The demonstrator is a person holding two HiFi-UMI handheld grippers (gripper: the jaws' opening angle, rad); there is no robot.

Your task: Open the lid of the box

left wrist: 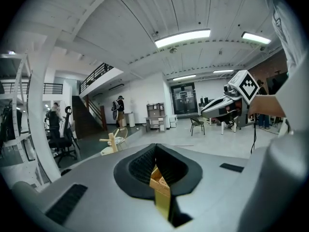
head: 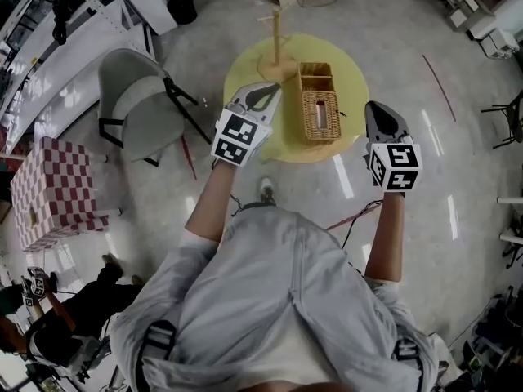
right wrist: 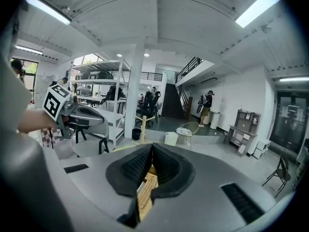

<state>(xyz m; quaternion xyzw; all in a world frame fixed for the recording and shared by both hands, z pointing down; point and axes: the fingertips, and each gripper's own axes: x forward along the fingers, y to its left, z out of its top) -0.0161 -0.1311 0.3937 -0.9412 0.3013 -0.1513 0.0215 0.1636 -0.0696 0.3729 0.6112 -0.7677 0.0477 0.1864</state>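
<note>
A wicker box (head: 319, 103) with a lid sits on a round yellow table (head: 351, 72) ahead of me. My left gripper (head: 268, 88) hovers over the table's left edge, just left of the box, with its jaws shut and nothing in them. My right gripper (head: 377, 109) hangs off the table's right edge, a little right of the box, also shut and empty. Beneath the closed pads of the left gripper (left wrist: 155, 149) a sliver of the wicker box (left wrist: 159, 180) shows. The wicker box (right wrist: 145, 197) also appears under the right gripper (right wrist: 151, 149).
A wooden stand (head: 277, 43) rises on the table behind the box. A grey chair (head: 143, 104) stands to the left, and a red-and-white checkered block (head: 57, 190) further left. A person (head: 73, 317) crouches at lower left. Cables (head: 355, 215) lie on the floor.
</note>
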